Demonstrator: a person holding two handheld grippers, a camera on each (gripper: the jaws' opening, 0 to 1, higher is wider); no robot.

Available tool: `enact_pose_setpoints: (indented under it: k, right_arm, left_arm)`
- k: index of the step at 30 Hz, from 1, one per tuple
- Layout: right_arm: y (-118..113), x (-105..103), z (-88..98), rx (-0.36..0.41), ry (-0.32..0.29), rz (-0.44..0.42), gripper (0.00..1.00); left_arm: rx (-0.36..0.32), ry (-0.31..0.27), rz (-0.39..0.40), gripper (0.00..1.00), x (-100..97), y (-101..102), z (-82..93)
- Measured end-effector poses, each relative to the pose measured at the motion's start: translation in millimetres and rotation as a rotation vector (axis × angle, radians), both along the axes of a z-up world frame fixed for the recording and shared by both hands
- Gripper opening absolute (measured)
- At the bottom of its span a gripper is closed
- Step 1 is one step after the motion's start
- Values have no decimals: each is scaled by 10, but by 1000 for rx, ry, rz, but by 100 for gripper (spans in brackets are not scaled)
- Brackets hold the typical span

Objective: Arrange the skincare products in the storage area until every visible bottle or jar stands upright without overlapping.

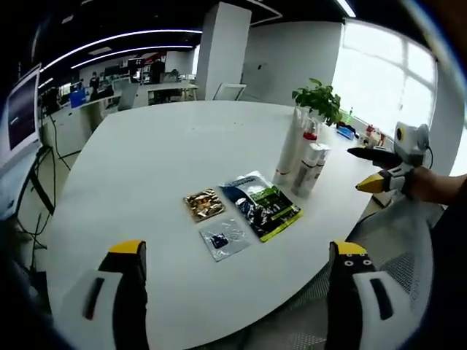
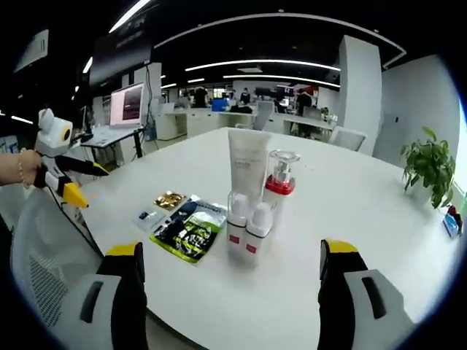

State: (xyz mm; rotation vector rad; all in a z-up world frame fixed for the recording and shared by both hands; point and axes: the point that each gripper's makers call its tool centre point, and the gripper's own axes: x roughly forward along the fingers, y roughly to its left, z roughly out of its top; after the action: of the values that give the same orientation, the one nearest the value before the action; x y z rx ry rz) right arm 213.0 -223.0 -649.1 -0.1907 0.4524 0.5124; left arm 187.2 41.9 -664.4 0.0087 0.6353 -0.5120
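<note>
standing bottles (image 2: 252,200) partly overlapping in the right gripper view, labels unreadable; both tools released, empty

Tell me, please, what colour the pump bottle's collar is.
Red, on the pump bottle; clearest in the right gripper view.

Left gripper view: sits off near edge of round white worktop (image 1: 146,168), faces across it toward office desks, window at right. Right gripper view: off same edge, faces other way along it, closer to cluster of white bottles with red caps (image 2: 252,204). Shared: bottles (image 1: 303,160), flat foil sachets (image 1: 241,211) (image 2: 179,222), each other's tool.
</note>
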Motion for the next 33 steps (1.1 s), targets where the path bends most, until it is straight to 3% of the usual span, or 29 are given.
enact_pose_setpoints:
  k: [33]
  right_arm:
    - [-18, -21, -19, -2, 15, -14, 100]
  left_arm:
    - [19, 5, -13, 99, -24, 34, -47]
